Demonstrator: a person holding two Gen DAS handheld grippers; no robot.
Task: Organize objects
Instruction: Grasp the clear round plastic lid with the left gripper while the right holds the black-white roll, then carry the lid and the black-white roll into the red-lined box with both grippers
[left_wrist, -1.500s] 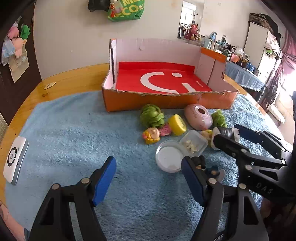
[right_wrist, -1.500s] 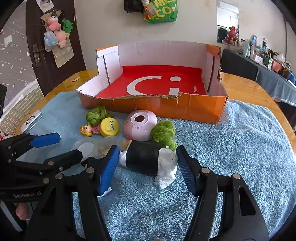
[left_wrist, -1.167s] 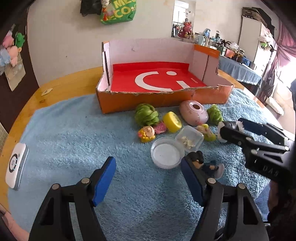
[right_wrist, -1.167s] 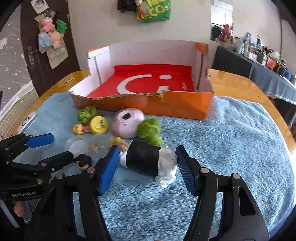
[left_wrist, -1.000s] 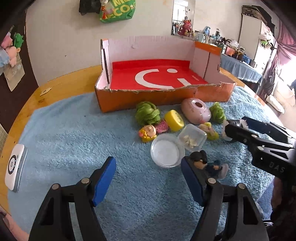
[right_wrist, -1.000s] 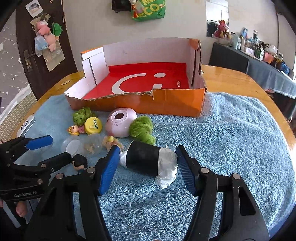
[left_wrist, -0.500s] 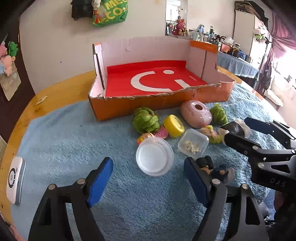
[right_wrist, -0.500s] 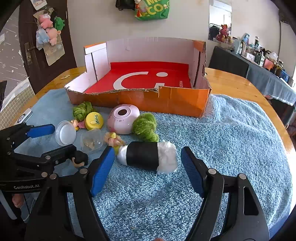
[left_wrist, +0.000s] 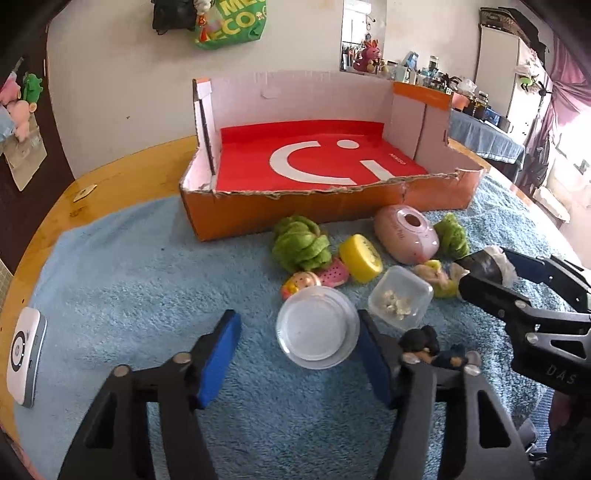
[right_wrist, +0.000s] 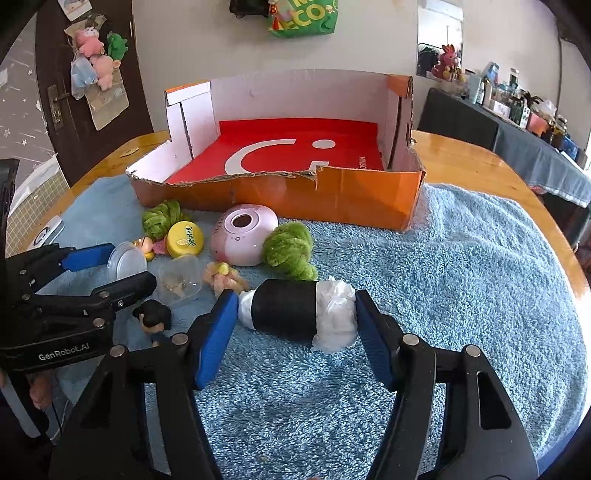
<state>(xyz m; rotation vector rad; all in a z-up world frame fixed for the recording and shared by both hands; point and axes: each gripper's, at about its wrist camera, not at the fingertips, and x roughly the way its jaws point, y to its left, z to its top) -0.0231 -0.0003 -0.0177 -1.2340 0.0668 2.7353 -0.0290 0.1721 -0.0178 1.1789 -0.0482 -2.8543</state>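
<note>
Two loads are in play, both on the near side of the orange cardboard box with the red floor (left_wrist: 295, 218), which is the likely destination and holds nothing yet.

Nearest, the right gripper (right_wrist: 293, 314) has just been closing. Its blue pads now press both ends of the black roll with crumpled white plastic ends (right_wrist: 286, 310), which lies crosswise well short of the box's front wall. The left gripper (left_wrist: 297, 321) has also been closing, around the round clear plastic lid (left_wrist: 317, 332). One pad meets the rim, but blue towel (left_wrist: 147, 277) shows between the other pad and the lid, so this looks unclamped.

Closer to the box sit a clear tub of pale bits (left_wrist: 400, 302), a small dark-haired figure (left_wrist: 419, 338), a yellow round tin (left_wrist: 360, 256), a pink dome with a hole (left_wrist: 406, 238) and a green yarn clump (left_wrist: 301, 245), the last two just before the front wall.

Risks, as I judge them:
- The lid may tip or skid toward the tub if squeezed off-centre.
- The soft plastic ends could let the roll slip out when lifted.
- Either load could catch the box's ragged front edge if carried low.
</note>
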